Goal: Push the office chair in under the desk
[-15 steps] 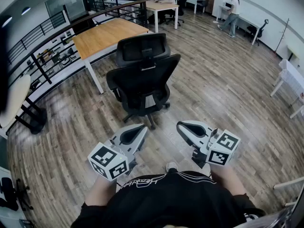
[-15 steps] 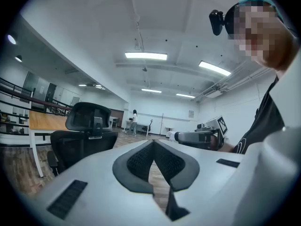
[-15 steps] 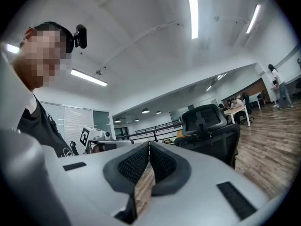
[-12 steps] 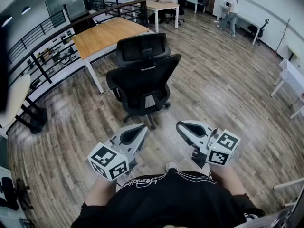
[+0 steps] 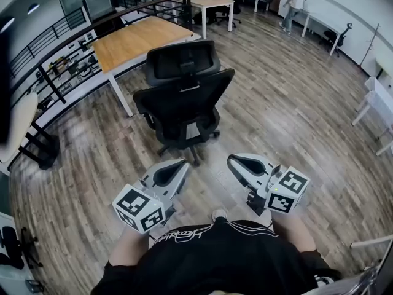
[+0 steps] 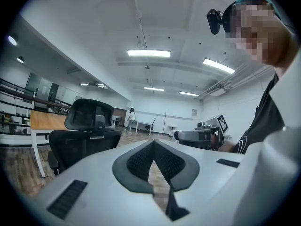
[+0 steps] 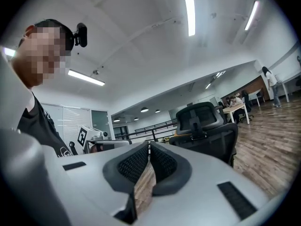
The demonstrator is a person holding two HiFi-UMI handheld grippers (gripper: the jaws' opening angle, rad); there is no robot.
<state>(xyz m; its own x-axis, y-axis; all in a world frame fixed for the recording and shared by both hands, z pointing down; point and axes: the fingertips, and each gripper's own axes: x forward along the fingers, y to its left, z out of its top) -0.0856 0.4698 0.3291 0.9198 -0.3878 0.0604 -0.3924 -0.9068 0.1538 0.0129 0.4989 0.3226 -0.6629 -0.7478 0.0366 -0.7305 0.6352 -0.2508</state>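
The white left gripper and white right gripper hover level, jaws together and empty, over the brown wood-plank floor. Ahead, untouched, the black mesh office chair stands just beside the light wooden desk, not under it. A black railing runs behind.

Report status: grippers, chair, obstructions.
Left gripper and right gripper shut, empty. Office chair out from desk, untouched. Nothing between grippers and chair.

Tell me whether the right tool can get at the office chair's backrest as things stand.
Probably yes, after moving closer. Only bare floor lies between the right tool and the office chair, whose backrest faces it; the tool is shut and empty.
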